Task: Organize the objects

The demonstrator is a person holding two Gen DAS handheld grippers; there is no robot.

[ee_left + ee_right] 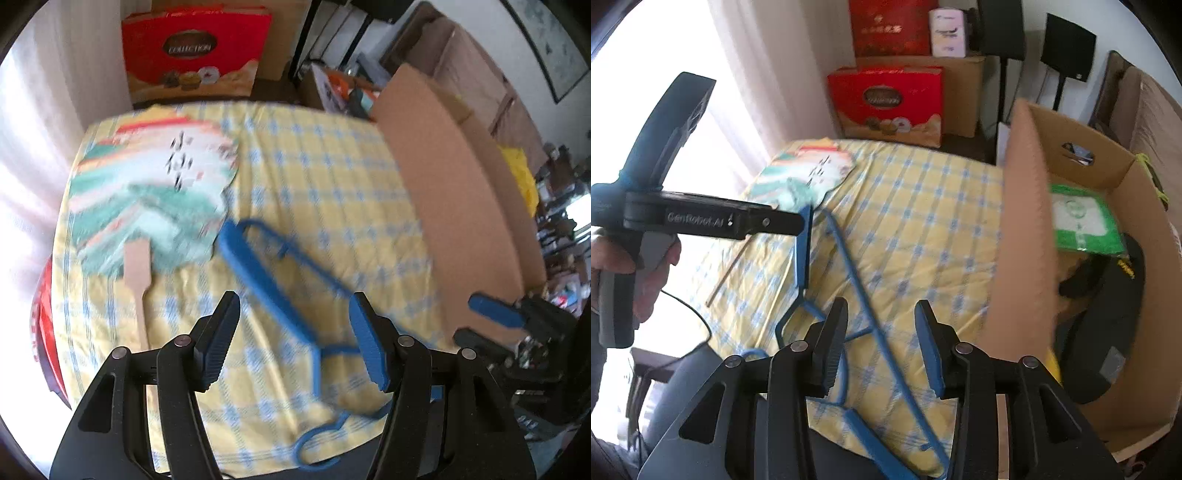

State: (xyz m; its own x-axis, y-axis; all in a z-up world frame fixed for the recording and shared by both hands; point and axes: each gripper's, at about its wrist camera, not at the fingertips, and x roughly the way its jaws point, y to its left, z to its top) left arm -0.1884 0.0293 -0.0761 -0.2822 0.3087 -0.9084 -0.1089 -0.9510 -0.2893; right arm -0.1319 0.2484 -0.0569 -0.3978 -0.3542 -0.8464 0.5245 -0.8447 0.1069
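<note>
The blue plastic clothes hanger (280, 291) lies flat on the yellow and blue checked cloth (325, 177) that covers the table. Its hook end (314, 443) is at the near edge of the table, close to us, and its long bar runs away toward the far side. The picture from the left camera is blurry, so we cannot see its small parts well.

Our left gripper (295, 339) hangs just over the hanger. Its 2 blue pads are wide apart and hold nothing. Our right gripper (882, 347) is over the hanger too, nearer the hook end. Its jaws are apart and empty as well. From the right camera, 1 blue finger of the left gripper (803, 247) looks very near the hanger's side bar, but we cannot tell if it touches.

A paper hand fan with a flat wooden handle (147, 199) lies on the cloth just to the left of the hanger. A big open brown cardboard box (1027, 221) stands at the right side of the table. Inside it we see a green and white packet (1082, 221) and something black (1108, 325).

We think we are at the picking-up step, with nothing gripped yet. Next we would need to bring 1 gripper down so a thin bar sits between its pads, then squeeze. The bar is thin and could slip. The box looks like a likely place for it.
</note>
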